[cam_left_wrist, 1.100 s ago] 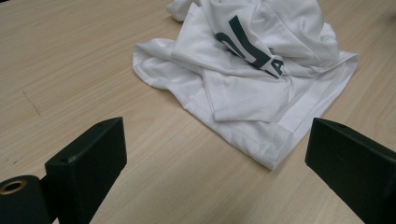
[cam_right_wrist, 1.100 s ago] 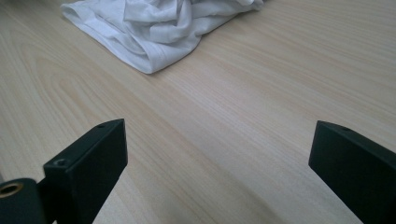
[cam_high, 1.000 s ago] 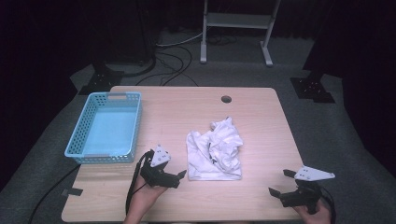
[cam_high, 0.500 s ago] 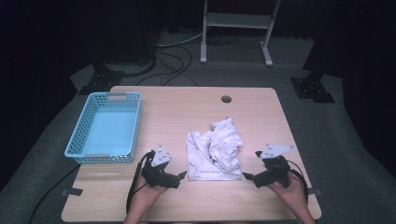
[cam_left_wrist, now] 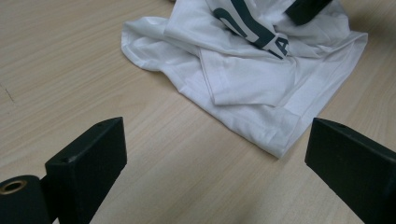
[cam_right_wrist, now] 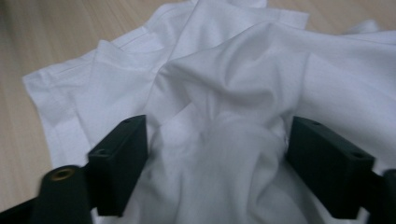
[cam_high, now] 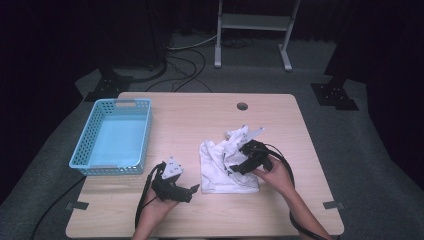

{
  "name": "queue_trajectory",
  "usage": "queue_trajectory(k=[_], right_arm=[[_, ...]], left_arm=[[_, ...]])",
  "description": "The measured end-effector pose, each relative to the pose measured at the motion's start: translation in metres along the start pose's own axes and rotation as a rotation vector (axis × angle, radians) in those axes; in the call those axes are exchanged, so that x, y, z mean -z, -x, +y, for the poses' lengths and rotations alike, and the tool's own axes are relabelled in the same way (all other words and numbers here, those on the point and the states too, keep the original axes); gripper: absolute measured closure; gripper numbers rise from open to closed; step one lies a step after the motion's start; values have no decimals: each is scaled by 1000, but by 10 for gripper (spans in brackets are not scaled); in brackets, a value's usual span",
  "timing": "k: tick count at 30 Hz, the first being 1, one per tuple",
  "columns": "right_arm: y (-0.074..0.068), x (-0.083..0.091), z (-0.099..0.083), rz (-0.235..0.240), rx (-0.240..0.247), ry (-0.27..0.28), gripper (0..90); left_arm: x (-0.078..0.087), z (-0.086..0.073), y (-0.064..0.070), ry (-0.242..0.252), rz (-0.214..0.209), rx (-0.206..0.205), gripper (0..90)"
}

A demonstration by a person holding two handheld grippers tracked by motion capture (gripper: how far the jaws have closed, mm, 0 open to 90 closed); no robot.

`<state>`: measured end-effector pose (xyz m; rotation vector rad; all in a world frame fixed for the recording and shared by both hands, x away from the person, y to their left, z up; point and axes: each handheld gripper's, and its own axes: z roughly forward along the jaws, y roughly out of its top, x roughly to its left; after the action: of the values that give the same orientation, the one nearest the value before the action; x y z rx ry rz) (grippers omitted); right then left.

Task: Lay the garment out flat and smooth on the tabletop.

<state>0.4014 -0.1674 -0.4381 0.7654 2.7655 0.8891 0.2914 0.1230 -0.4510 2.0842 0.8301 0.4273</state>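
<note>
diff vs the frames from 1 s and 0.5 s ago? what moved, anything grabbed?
The right gripper moved from the table's near right edge leftward and forward onto the crumpled white T-shirt; its open jaws now straddle a raised fold, not yet closed. Unchanged: the left gripper, open, resting near the shirt's left edge; the shirt's position; the light blue plastic basket; the wooden table.

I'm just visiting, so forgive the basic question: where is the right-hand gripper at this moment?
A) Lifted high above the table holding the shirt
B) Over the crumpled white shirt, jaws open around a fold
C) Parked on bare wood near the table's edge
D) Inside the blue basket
B: the right gripper sits over the white shirt, and in its own view the open jaws straddle bunched cloth.
</note>
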Motion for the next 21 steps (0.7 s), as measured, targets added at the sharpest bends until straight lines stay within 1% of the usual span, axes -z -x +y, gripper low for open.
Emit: queue_trajectory(k=[1, 2, 3, 4, 6, 8, 10, 13, 16, 17, 18, 19, 20, 21], right_arm=[[1, -6, 3, 11, -4, -19, 339], [1, -10, 5, 11, 6, -35, 387], [-1, -15, 5, 1, 22, -42, 404], [-1, -15, 5, 1, 22, -42, 404], [-5, -17, 7, -5, 38, -34, 452], [-11, -18, 7, 10, 25, -21, 470], [-19, -19, 6, 21, 26, -4, 474], [-33, -21, 5, 45, 9, 12, 474], [-53, -22, 6, 100, -8, 23, 501], [-58, -21, 6, 111, -14, 21, 534], [-65, -20, 6, 116, -7, 20, 603], [-72, -16, 5, 111, 0, 28, 659], [-78, -10, 3, 102, 8, 43, 683], [-81, -3, 0, 96, 28, 58, 698]], left_arm=[[1, -1, 1, -7, 4, -7, 46], [1, -1, 1, -7, 4, -7, 46], [1, -3, 1, -15, 3, -10, 46], [1, -4, 1, -19, 0, -7, 46], [1, -5, 2, -11, -2, -1, 46], [2, -5, 3, -7, -3, -11, 46], [3, -4, 4, -4, -4, -14, 46], [2, -4, 6, -16, -17, -31, 45], [-1, -4, 10, -24, -64, -49, 51], [-2, -5, 11, -31, -82, -54, 55], [-2, -5, 13, -37, -91, -54, 55], [-3, -5, 14, -41, -97, -58, 55], [-3, -5, 16, -39, -104, -55, 55], [-4, -5, 17, -38, -108, -58, 55]])
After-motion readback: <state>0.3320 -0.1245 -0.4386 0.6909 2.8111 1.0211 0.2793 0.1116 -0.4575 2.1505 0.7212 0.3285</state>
